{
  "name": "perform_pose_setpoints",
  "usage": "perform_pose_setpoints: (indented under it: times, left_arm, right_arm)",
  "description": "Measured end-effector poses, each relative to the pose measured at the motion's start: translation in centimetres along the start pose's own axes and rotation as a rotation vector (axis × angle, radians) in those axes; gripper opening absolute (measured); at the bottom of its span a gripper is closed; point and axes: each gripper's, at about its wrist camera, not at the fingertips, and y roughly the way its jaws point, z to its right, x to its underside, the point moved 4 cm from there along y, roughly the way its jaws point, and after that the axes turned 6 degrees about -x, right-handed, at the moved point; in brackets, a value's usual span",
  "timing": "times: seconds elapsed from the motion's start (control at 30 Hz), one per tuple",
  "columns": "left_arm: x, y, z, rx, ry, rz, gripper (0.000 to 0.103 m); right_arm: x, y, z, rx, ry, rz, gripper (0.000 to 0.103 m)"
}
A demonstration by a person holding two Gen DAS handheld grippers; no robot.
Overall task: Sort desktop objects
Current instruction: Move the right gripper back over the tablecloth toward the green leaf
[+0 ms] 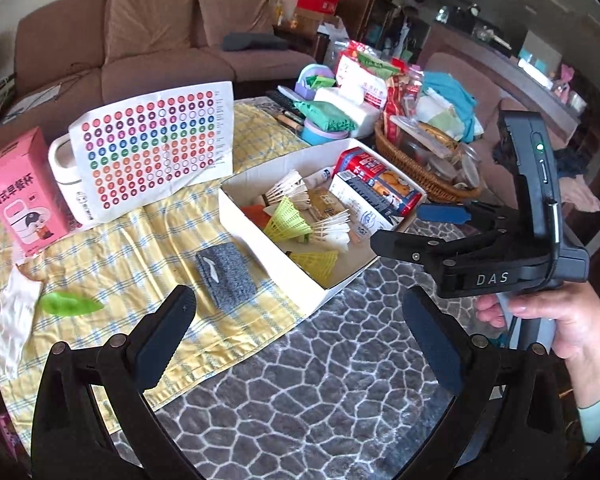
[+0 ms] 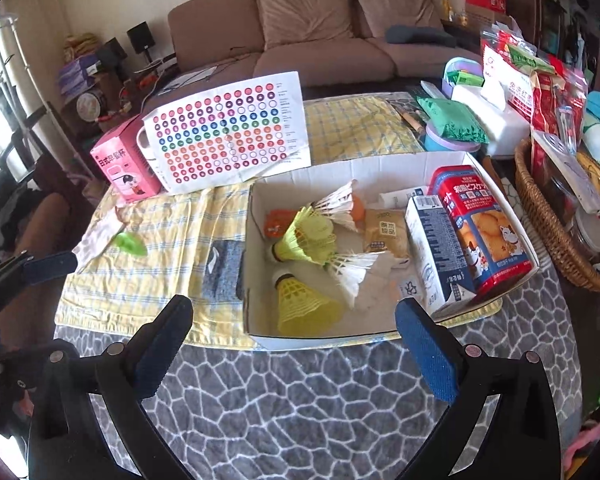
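Shuttlecocks (image 2: 304,236) already lie in the white box (image 2: 260,338); both claws, left claw (image 1: 296,336) and right claw (image 2: 296,340), spread empty. Next, probably the grey wristband (image 1: 226,280) on the desk's yellow cloth (image 1: 140,240).

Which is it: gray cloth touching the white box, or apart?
Apart. The left wrist view shows yellow cloth between the gray cloth and the white box.

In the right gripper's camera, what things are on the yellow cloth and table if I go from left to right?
Green leaf-shaped thing → grey wristband → white box holding the shuttlecocks → wicker basket.
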Motion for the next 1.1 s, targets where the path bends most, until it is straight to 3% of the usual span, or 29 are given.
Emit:
perform_pose_setpoints:
  times: [0.43, 0.67, 1.1]
  left_arm:
    - [3.2, -5.3, -6.5, -0.106, -0.052, 0.044, 0.103]
    - [6.8, -5.9, -15.9, -0.200, -0.166, 0.020, 0.103]
    - [13.5, -6.2, -31.6, -0.356, -0.380, -0.020, 0.103]
  right_arm:
    - [0.4, 0.7, -8.1, -0.067, -0.039, 0.029, 0.103]
    - [0.4, 2.9, -12.0, -0.140, -0.083, 0.041, 0.103]
    - [0.8, 12.2, -19.2, -0.314, -0.126, -0.036, 0.103]
